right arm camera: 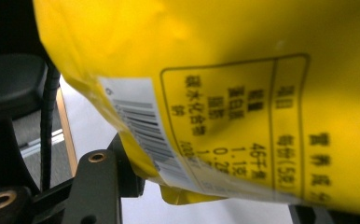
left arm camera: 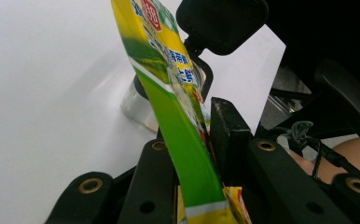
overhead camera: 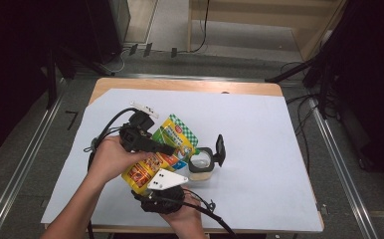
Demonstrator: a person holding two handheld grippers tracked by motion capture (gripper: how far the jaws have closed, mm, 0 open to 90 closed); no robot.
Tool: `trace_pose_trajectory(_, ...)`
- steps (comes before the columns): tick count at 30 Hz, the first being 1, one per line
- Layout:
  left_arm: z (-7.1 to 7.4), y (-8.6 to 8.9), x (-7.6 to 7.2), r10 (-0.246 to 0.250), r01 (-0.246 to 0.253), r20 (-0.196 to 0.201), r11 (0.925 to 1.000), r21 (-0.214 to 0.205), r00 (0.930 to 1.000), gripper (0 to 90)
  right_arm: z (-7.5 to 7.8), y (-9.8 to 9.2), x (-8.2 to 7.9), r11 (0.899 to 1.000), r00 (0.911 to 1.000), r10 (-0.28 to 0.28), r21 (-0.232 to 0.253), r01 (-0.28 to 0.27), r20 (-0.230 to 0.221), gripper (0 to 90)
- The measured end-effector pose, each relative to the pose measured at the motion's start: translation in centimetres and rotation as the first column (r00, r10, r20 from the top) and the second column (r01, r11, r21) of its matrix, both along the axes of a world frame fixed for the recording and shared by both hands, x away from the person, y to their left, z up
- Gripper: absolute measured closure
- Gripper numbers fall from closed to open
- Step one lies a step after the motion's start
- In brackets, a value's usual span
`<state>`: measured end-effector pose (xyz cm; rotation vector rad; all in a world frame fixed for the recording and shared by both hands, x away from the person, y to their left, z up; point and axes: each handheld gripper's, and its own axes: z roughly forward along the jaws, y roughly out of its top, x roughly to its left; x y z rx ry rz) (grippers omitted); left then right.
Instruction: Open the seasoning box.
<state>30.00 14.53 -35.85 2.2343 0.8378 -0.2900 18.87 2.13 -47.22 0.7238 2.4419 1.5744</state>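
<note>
A yellow and green snack pouch (overhead camera: 172,137) is held tilted above the white sheet, its top end toward a clear jar (overhead camera: 201,167) whose black flip lid (overhead camera: 220,148) stands open. My left gripper (overhead camera: 169,149) comes in from the left and is shut on the pouch. In the left gripper view the pouch (left arm camera: 169,93) is pinched between the jaws of the left gripper (left arm camera: 192,140), with the jar (left arm camera: 136,105) and lid (left arm camera: 222,21) just beyond. My right gripper (overhead camera: 160,189) sits under the pouch's lower end. In the right gripper view the pouch's yellow back (right arm camera: 225,70) hangs over the wide-apart jaws of the right gripper (right arm camera: 206,210).
A white sheet (overhead camera: 259,129) covers most of the wooden table (overhead camera: 190,84), with bare room to the right and at the back. Dark stands and cables line the floor on both sides. Metal rails (overhead camera: 26,159) run along the table's left and right.
</note>
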Motion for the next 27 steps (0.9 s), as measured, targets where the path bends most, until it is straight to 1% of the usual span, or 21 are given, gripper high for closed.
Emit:
trace_pose_trajectory(4,0.1,-0.4,0.0,0.006,-0.006,-0.005,0.9999,0.009,1.0000,80.1,0.3,-0.3,0.1,1.000,0.9998,0.018,-0.009,-0.018,0.010,46.0)
trace_pose_trajectory(8,0.0,-0.8,-0.1,0.005,-0.005,-0.005,0.9997,0.022,1.0000,79.8,0.5,-0.3,0.1,1.000,0.9995,0.029,0.003,-0.029,-0.010,46.1)
trace_pose_trajectory(10,-0.1,-0.9,0.0,0.001,-0.001,-0.006,0.9998,0.018,1.0000,79.5,0.5,-0.4,0.1,1.000,0.9995,0.028,0.005,-0.028,-0.016,46.8)
trace_pose_trajectory(13,0.0,-1.2,0.1,0.005,-0.005,-0.013,0.9998,0.019,0.9999,78.5,0.7,-0.5,0.2,1.000,0.9991,0.022,0.012,-0.022,-0.037,48.2)
trace_pose_trajectory(15,0.2,-1.4,0.1,0.011,-0.011,-0.016,0.9995,0.029,0.9998,78.1,0.9,-0.6,0.3,1.000,0.9983,0.025,0.016,-0.024,-0.052,48.6)
trace_pose_trajectory(19,0.6,-1.8,0.5,0.009,-0.007,-0.035,0.9974,0.072,0.9993,77.5,1.3,-0.8,0.6,0.998,0.9949,0.051,0.037,-0.048,-0.087,48.5)
trace_pose_trajectory(21,0.7,-2.1,0.6,0.004,-0.002,-0.032,0.9970,0.077,0.9995,77.1,1.5,-0.9,0.7,0.997,0.9928,0.060,0.052,-0.055,-0.104,48.6)
trace_pose_trajectory(24,0.5,-2.2,0.8,0.006,-0.004,-0.035,0.9979,0.065,0.9994,76.3,1.6,-1.1,1.0,0.997,0.9927,0.064,0.052,-0.059,-0.102,48.7)
trace_pose_trajectory(27,0.0,-2.5,1.0,0.009,-0.005,-0.047,0.9970,0.077,0.9989,76.5,1.2,-1.3,1.1,0.997,0.9916,0.066,0.045,-0.062,-0.111,48.6)
